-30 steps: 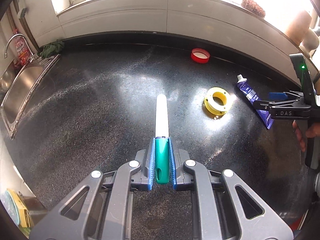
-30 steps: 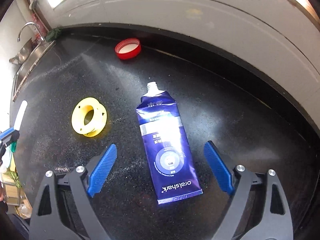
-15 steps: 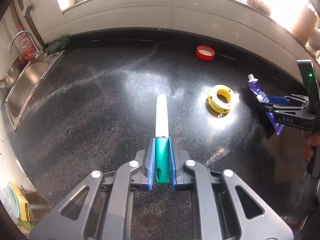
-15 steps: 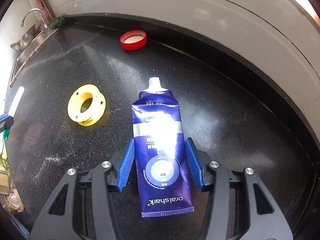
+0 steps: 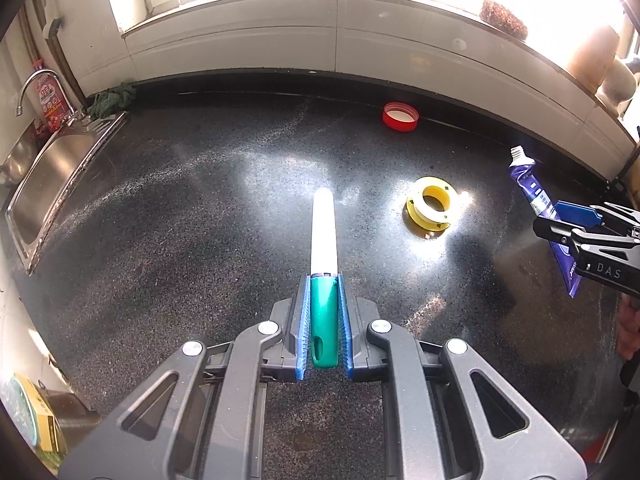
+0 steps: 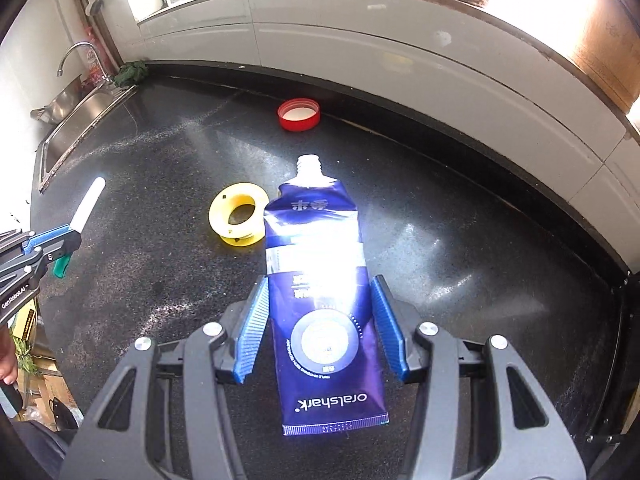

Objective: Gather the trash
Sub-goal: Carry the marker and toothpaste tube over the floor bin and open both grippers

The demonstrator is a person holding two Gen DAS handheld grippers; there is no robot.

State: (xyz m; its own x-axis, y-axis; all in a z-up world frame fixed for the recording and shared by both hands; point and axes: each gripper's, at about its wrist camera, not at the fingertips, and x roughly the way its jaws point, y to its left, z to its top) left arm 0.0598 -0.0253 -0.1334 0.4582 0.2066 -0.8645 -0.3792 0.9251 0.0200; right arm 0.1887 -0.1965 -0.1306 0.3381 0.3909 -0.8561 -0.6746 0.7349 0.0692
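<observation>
My left gripper (image 5: 324, 280) is shut on a marker pen (image 5: 323, 232) with a green barrel and a white cap, held above the black speckled counter (image 5: 200, 240). My right gripper (image 6: 320, 284) grips a flattened blue toothpaste tube (image 6: 320, 240) by its two long edges, with the capless nozzle pointing away. The tube (image 5: 528, 184) hangs clear of the counter at the far right of the left wrist view, in the right gripper (image 5: 576, 216). The left gripper (image 6: 60, 240) and the pen (image 6: 90, 200) show at the left edge of the right wrist view.
A yellow plastic spool (image 5: 430, 206) (image 6: 240, 220) lies on the counter between the grippers. A red lid (image 5: 400, 117) (image 6: 299, 114) lies near the back wall. A steel sink (image 5: 48, 184) with a tap is at the far left. A person's hand (image 5: 628, 332) holds the right gripper.
The right gripper's jaws closed onto the toothpaste tube and lifted it off the counter. The left gripper stayed put with the pen.
</observation>
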